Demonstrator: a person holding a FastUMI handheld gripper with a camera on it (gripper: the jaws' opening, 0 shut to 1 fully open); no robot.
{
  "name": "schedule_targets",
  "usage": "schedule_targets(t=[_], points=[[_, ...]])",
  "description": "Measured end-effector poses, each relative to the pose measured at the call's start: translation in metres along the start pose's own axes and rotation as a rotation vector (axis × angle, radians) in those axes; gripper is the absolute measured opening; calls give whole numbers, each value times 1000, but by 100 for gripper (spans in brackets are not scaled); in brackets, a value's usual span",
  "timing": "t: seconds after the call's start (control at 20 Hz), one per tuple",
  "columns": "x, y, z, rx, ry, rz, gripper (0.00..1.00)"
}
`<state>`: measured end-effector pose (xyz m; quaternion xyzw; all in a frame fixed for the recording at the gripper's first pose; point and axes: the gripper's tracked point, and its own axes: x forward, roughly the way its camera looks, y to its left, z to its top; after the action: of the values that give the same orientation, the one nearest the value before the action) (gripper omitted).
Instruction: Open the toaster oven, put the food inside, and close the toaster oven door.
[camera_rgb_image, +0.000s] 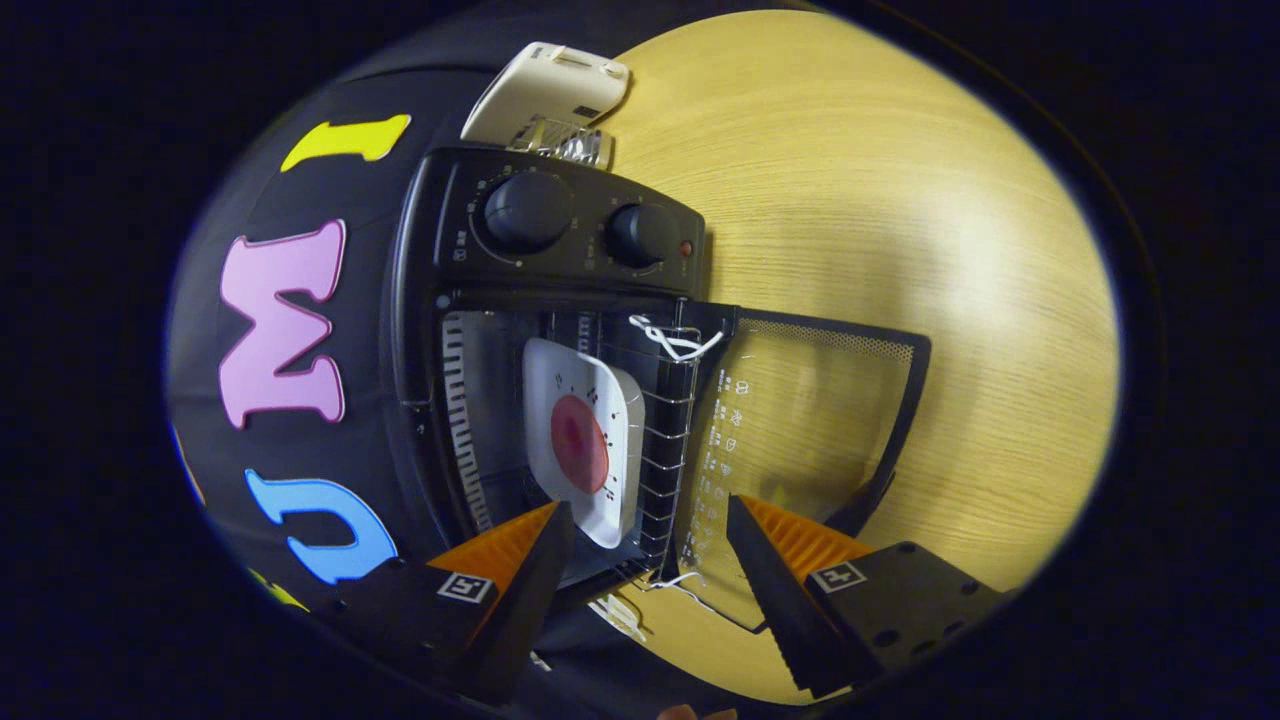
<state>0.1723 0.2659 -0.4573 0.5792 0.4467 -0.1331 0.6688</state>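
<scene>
Wire rack (668, 440) partly hiding plate (585, 440); tool (650, 515) spread.

Black toaster oven (560, 235), door (800, 420) open, white plate (585, 440) of food (580, 443) inside.

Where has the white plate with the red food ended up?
In the gripper view, the white plate sits on the wire rack inside the open toaster oven, just beyond the gripper and its open fingers.

Black toaster oven (560, 235), white plate (585, 450) with red food (580, 443), pale wood-grain table (900, 220)
</scene>
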Motion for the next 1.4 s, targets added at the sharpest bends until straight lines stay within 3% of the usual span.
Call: schedule_targets(t=[0.25,0.65,1.15,1.4], points=[[-32,-27,-23,-426,76,-25,99],[-54,-107,-36,-959,82,-88,99],[-13,-145,-39,-1350,41,-273,99],[5,-134,-35,-1355,-11,-298,100]])
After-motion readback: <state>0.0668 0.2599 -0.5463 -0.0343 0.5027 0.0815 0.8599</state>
